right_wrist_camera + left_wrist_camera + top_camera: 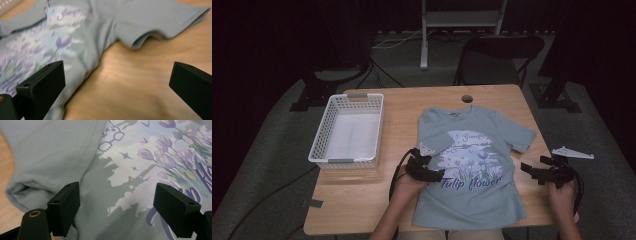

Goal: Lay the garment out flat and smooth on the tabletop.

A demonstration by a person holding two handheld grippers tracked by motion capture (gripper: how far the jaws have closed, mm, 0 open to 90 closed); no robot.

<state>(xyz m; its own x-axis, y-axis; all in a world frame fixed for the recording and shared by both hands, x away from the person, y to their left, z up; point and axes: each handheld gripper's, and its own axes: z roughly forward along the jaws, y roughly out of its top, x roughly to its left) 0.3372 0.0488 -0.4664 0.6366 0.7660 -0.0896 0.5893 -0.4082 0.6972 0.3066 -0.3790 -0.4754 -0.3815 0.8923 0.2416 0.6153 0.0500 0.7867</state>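
Shirt: the T-shirt point(472, 165) lies flat and print-up on the worktop point(362, 195), collar away from you, spread between your two claws.
Left claw: your left claw point(428, 174) is wide open and has hold of nothing; it hangs over the shirt's edge just below the folded-in sleeve point(30, 187), one jaw over plain cloth and the other over the tulip print point(160, 157).
Right claw: your right claw point(539, 175) is also wide open and empty, over bare wood just off the shirt's other edge, with the spread sleeve point(165, 22) ahead of it.
Step in hand: this looks like the start of a fold. Bring each claw down square on a side seam and pinch one layer only.
Doing it well: grip both sides level with each other so the cloth lifts evenly; move the right claw inward first, since it is beside the shirt, not over it.
Nearby: the white basket point(347, 131) sits beyond your left claw, apart from the shirt.
In the way: the bunched sleeve by your left claw could get caught in the pinch.
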